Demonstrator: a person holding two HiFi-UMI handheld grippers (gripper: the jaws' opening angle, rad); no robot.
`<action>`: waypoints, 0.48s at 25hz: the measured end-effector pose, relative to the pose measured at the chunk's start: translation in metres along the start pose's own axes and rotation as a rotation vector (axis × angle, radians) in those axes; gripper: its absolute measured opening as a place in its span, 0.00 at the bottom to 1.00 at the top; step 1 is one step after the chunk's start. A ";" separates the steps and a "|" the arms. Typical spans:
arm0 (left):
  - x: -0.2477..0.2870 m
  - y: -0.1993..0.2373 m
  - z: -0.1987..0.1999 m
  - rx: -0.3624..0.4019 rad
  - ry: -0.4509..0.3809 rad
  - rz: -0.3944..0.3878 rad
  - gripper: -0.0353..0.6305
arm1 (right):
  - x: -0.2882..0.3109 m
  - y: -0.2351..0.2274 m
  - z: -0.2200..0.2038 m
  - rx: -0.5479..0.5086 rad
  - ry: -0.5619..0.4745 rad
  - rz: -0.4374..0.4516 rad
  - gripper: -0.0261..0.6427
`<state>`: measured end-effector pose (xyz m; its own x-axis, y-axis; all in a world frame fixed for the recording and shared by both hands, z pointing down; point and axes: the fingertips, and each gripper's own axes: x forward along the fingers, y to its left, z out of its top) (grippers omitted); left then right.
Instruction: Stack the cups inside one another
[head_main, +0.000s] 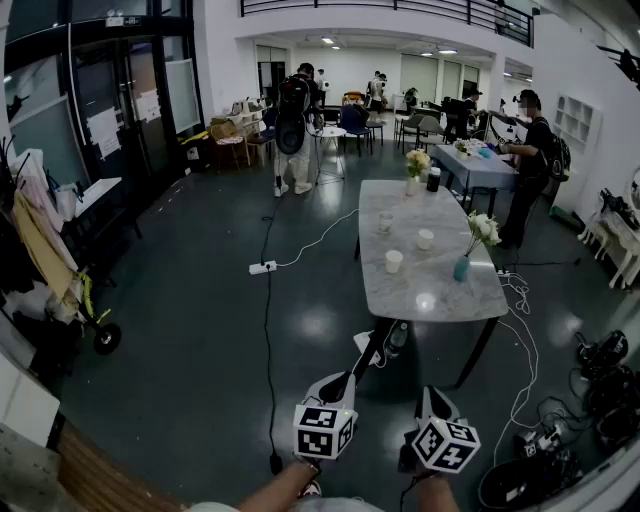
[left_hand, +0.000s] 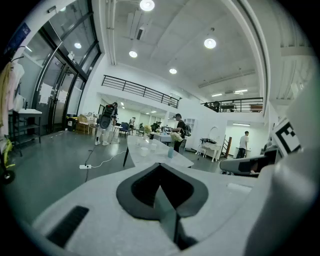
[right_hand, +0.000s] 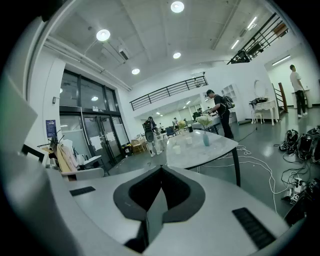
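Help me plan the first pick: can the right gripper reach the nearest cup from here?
Probably not yet: the right gripper hangs well short of the table holding the nearest cup. Nothing blocks the way, but its jaws are shut.

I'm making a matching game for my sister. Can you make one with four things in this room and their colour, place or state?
Things:
1. nearest cup
2. vase
3. power strip
4. right tool

Descriptions:
A. lying on the floor
B. teal, with white flowers in it
C. shut, holding nothing
D. white, standing on the table

Pairs: 1-D, 2-B, 3-A, 4-C
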<state>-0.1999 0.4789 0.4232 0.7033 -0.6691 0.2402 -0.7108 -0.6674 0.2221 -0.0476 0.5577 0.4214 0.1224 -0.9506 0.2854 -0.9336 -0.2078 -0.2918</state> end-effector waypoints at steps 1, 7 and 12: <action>0.001 0.002 0.000 0.003 0.003 0.006 0.05 | 0.002 0.001 0.000 0.000 0.003 0.002 0.05; 0.001 0.017 0.000 -0.003 0.021 0.023 0.05 | 0.008 0.010 0.000 0.004 0.009 0.001 0.05; 0.003 0.031 0.000 -0.005 0.022 0.025 0.05 | 0.020 0.017 -0.004 0.030 0.016 0.005 0.05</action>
<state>-0.2199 0.4562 0.4303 0.6846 -0.6784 0.2667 -0.7286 -0.6487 0.2200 -0.0625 0.5364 0.4258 0.1127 -0.9479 0.2980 -0.9237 -0.2105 -0.3202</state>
